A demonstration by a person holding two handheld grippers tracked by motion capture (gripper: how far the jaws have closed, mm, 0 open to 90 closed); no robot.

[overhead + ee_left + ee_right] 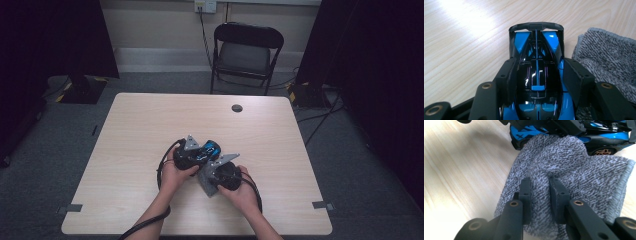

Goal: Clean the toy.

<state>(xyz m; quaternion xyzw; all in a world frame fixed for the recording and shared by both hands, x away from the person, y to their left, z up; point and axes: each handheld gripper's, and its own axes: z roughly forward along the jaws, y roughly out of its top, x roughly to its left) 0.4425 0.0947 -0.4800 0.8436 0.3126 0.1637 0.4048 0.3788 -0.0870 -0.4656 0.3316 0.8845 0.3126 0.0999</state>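
In the left gripper view the toy car [537,75] is cut off by the bottom edge, and the grey cloth [606,62] by the right edge. In the high view the grippers hide most of the car.

A recording lab: dark curtains [50,35], bare table [150,115], folding chair [247,50], floor cables [320,117].

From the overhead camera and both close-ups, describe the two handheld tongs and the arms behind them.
Both tongs, left and right, have round black bodies, each topped by a grey three-cornered plate. A black cable trails from each. Up close, the jaws are flat black blocks on black arms with brass-coloured rivets. The forearms are bare, no sleeves in view.
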